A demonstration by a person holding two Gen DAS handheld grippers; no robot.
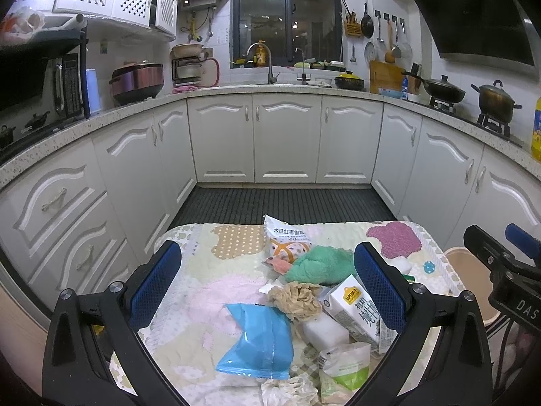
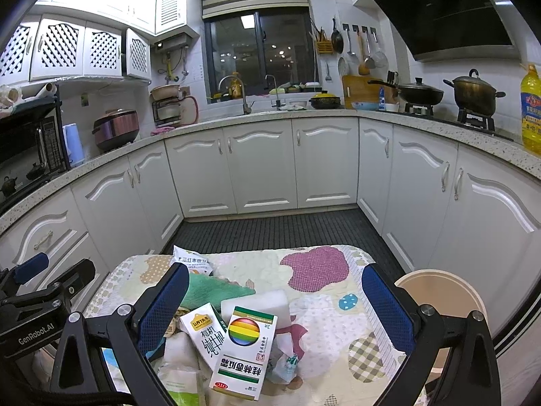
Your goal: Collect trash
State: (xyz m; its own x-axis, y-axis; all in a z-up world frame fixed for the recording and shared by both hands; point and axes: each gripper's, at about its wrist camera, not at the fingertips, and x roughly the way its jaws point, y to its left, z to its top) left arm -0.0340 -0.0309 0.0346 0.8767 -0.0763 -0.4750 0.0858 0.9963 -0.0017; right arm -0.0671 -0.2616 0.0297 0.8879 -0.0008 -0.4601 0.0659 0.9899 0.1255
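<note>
Pre-grasp step; both grippers, left gripper (image 1: 267,280) and right gripper (image 2: 275,308), jaws released above bench trash; next, close on medicine box (image 2: 245,352), carry to bin (image 2: 446,299).

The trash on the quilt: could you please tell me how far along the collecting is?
Nothing looks collected yet. The blue wrapper, milk carton, medicine box and crumpled tissue all lie on the quilt. Both left tongs and right tongs hover open and empty. Everything remains to be moved to the bin, whose inside is hidden.
</note>
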